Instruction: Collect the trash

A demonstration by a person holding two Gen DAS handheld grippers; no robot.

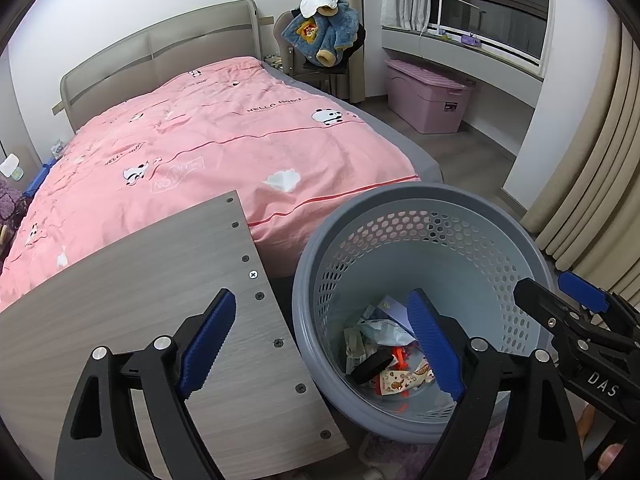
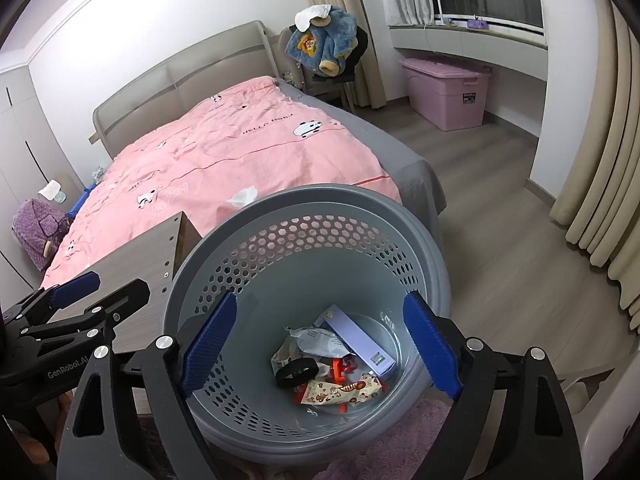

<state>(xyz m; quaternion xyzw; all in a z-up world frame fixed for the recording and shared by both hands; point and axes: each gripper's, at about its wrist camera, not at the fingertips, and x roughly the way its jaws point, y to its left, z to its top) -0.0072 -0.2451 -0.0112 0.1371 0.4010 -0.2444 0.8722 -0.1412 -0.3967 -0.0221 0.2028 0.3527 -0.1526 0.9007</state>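
Trash sits in the bottom of the grey perforated basket [image 2: 304, 248], low and centre in my right wrist view: a snack wrapper [image 2: 340, 390], a long pale box [image 2: 356, 338], a black ring-shaped piece [image 2: 297, 373], crumpled paper [image 2: 320, 338] and something orange [image 2: 340, 368]. I have the right gripper [image 2: 320, 344] hanging over the basket mouth with its jaws spread wide and nothing between the blue pads, which reads to me as a drop just made: the opening frames the pile directly.

My left gripper [image 1: 320, 344] is lower centre in its own view, jaws equally wide and empty. It straddles the basket rim, one finger over the wood-grain tabletop [image 1: 140, 300] at lower left, the other over the basket interior. The basket stands tight against that table's edge, I judge so that both hands can reach it from one stance. A purple rug [image 2: 400, 444] shows beneath it at the bottom edge.

Farther off, in the middle of both frames, a crumpled white tissue [image 1: 282, 179] lies on the pink bedspread [image 1: 200, 140] near the foot of the bed. I take it for the remaining trash. Beyond, upper right, are a chair with a blue coat [image 1: 320, 36] and a pink storage bin [image 1: 426, 94] beneath the window.
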